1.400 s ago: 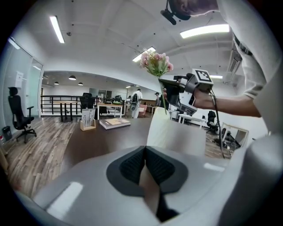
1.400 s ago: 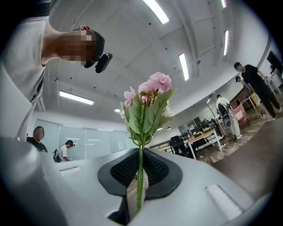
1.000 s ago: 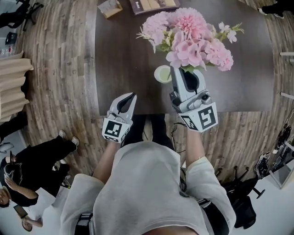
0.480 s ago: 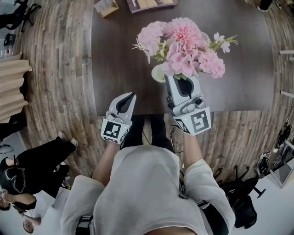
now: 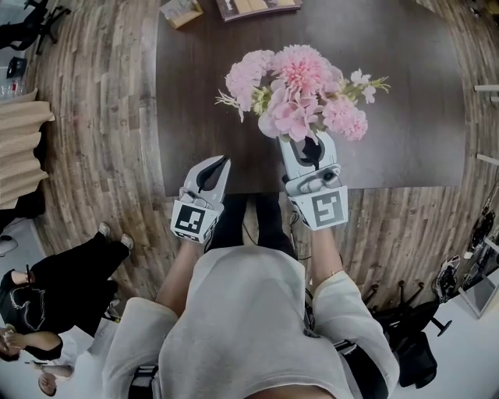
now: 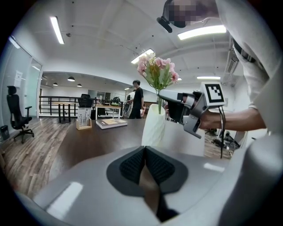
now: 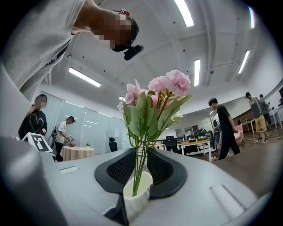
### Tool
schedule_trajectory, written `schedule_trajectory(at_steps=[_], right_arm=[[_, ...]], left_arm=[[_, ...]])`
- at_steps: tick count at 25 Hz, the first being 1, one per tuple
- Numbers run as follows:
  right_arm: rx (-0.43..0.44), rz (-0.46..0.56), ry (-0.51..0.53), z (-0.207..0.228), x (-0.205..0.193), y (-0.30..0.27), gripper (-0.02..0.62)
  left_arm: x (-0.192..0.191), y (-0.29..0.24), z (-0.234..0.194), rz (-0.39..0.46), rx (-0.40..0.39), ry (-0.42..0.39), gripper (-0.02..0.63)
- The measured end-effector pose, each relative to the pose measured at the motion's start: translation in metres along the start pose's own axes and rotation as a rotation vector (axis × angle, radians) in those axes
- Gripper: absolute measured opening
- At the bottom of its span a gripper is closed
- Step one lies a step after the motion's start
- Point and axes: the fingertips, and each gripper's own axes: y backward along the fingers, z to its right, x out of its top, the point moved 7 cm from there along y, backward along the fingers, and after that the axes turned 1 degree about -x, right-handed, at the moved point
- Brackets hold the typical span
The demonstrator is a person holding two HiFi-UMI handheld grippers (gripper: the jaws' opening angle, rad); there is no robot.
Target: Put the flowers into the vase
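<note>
A bunch of pink flowers [image 5: 296, 90] with green leaves stands with its stems in a white ribbed vase [image 6: 153, 126] near the front edge of the dark table [image 5: 203, 93]. From the head view the blooms hide the vase. My right gripper [image 5: 306, 142] is just above the vase mouth [image 7: 138, 194], and its jaws are opening. The green stems [image 7: 138, 159] run between the pads, with a gap on each side. Left of the vase, at the table's front edge, my left gripper [image 5: 221, 162] is shut and holds nothing.
A book [image 5: 249, 8] and a small box [image 5: 181, 12] lie at the table's far edge. Wooden floor surrounds the table. A person in black [image 5: 54, 288] stands at lower left. More people and desks show in the background of the right gripper view.
My right gripper carried the flowers left and toward me. The blooms now cover the vase in the head view. The left gripper has not moved.
</note>
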Motion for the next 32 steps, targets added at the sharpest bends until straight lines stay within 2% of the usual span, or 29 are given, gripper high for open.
schedule_trajectory(at_steps=[6,9,18,22,32], right_arm=[[-0.016,-0.028,0.098,-0.002,-0.005,-0.001,0.110],[-0.013,-0.065,0.124,-0.003,-0.015,0.006,0.164],[-0.039,-0.173,0.098,-0.007,-0.053,0.010,0.295],[-0.045,-0.219,0.085,-0.006,-0.066,0.011,0.299],[-0.067,-0.262,0.047,-0.003,-0.083,0.024,0.311]], left_arm=[[0.008,-0.004,-0.004,0.007,-0.005,-0.004,0.011],[0.006,-0.006,0.000,0.007,-0.009,-0.007,0.011],[0.002,-0.007,-0.008,0.008,-0.014,-0.006,0.011],[0.001,-0.009,-0.008,0.006,-0.017,-0.001,0.011],[0.003,-0.010,-0.003,0.014,-0.012,-0.008,0.011]])
